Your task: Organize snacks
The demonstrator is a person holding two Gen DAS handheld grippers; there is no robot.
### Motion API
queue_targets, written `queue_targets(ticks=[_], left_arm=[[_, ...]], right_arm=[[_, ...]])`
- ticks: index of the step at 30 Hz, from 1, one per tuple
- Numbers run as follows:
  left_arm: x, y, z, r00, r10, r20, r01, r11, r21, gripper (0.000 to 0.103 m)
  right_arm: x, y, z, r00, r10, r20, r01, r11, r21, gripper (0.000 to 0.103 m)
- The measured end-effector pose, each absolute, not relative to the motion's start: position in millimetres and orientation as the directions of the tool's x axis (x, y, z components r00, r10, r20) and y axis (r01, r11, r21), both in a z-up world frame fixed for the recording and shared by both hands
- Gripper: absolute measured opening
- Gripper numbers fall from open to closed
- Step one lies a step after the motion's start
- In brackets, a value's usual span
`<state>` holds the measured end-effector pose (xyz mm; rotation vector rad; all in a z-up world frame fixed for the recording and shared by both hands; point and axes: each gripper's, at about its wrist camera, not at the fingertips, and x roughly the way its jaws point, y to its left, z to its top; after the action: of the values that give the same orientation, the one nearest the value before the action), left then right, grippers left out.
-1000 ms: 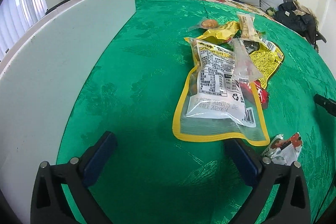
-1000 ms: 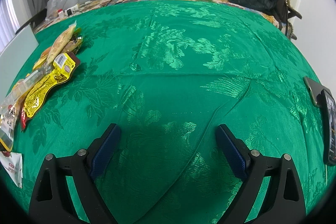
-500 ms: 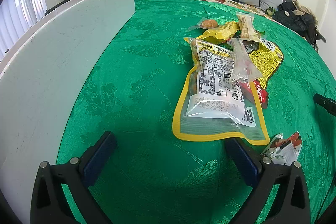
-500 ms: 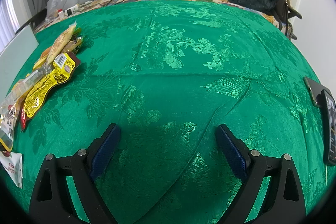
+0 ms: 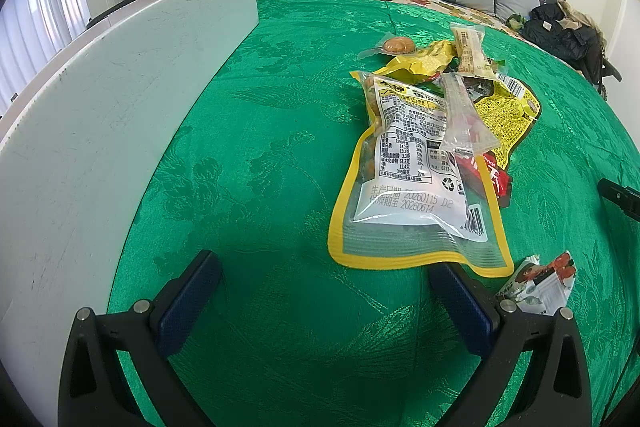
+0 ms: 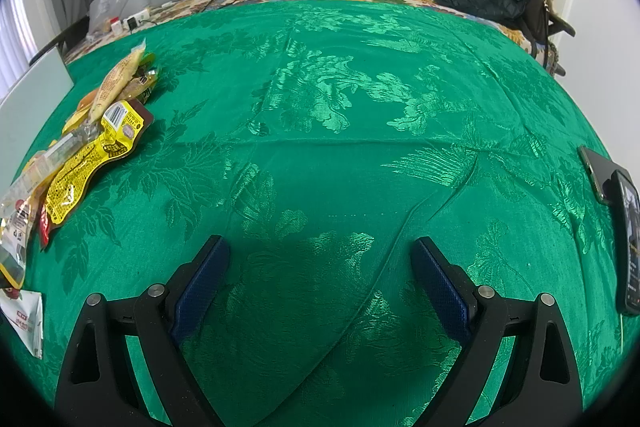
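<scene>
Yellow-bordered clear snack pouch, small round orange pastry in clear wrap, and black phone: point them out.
yellow-bordered clear snack pouch (image 5: 408, 187), left wrist view, on its printed label.
small round orange pastry (image 5: 398, 45), left wrist view, on its top.
black phone (image 6: 628, 239), right wrist view, on its screen.

Right wrist view: green cloth, snacks at left.
Right gripper (image 6: 320, 267) hovered, jaws spread, empty; snack packets (image 6: 76, 163) lay piled; phone (image 6: 628, 247) at right edge.

Left gripper (image 5: 324, 297) and right gripper (image 6: 320, 279), matte black skeletal frames with triangular cut-outs, round silver pivot screws, textured dark-blue finger pads (image 6: 202, 285)
</scene>
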<state>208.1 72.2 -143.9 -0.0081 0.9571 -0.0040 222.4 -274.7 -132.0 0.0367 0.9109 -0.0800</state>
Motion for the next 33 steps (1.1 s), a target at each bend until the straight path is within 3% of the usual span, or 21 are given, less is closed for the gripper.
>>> queue_targets(ticks=[33], left_arm=[[208.7,70.4,-143.8,0.577,-0.003,-0.817,-0.001,1.000,-0.004,0.103]], right_arm=[[222.9,-274.8,-132.6,0.610,-0.053,-0.791,0.084,0.996,-0.002,0.095]])
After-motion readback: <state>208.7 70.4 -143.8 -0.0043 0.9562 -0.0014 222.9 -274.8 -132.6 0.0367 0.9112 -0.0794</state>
